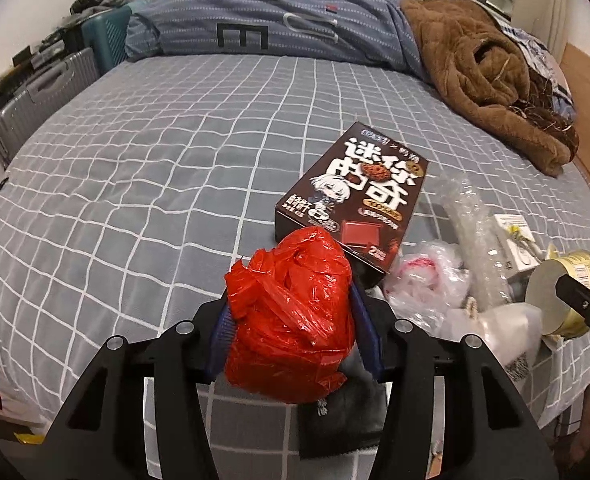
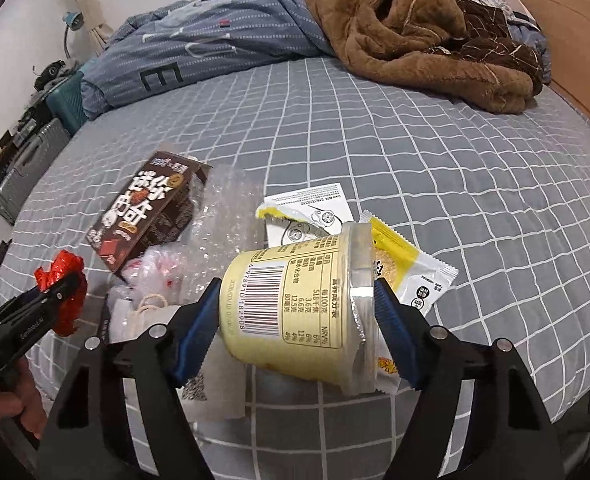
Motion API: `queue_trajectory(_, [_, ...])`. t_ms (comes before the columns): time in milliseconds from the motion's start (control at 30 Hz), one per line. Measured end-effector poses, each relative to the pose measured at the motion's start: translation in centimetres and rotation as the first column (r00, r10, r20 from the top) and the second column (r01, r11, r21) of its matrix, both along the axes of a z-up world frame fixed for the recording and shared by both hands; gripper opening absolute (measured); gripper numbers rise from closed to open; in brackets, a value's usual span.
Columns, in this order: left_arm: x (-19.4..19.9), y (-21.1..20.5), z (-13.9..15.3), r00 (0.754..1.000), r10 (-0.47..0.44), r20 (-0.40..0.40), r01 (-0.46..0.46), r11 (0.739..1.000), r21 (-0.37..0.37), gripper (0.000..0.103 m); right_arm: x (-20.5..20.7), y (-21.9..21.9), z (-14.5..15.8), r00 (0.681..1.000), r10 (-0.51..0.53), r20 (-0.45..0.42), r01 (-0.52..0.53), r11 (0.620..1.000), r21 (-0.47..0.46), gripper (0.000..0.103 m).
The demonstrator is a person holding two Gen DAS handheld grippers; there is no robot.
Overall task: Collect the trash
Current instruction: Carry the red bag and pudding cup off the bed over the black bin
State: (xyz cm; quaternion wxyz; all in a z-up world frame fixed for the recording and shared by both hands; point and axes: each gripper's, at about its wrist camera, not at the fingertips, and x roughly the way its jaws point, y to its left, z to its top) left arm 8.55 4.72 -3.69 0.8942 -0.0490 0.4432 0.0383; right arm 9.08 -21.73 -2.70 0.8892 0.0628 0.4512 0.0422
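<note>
Step in hand: judged as carrying two gripped pieces of trash off the bed to a bin that is not in view; keep both grips firm, lift straight up and clear of the pile, and avoid squeezing the cup out sideways.
Left gripper [image 1: 293, 312]: closed around a crumpled red plastic bag [image 1: 295, 312], held between its blue pads above the near edge of the bed.
Right gripper [image 2: 295, 320]: clamped on a pale yellow plastic cup [image 2: 295, 312] lying on its side, base against one pad, rim against the other.
Bed [image 1: 155, 180]: grey sheet with white grid.
Remaining trash, near edge: dark brown cardboard biscuit box [image 1: 355, 196], clear bubble wrap [image 2: 223, 220], yellow-and-white snack wrapper [image 2: 411, 272], just beyond the grippers.
</note>
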Motion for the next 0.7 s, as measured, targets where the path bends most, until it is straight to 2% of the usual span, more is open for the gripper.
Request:
queue_trajectory(133, [-1.2, -0.5, 1.0, 1.000, -0.013, 0.019, 0.013, 1.000, -0.002, 0.051, -1.1, -0.2, 1.0, 1.000, 0.016, 0.019, -0.016, 0.999, 0.033, 0.071])
queue_trajectory(700, [-7.5, -2.6, 4.5, 0.994, -0.060, 0.087, 0.063, 0.998, -0.030, 0.051, -7.1, -1.4, 4.8, 0.994, 0.027, 0.101, -0.029, 0.999, 0.019, 0.070])
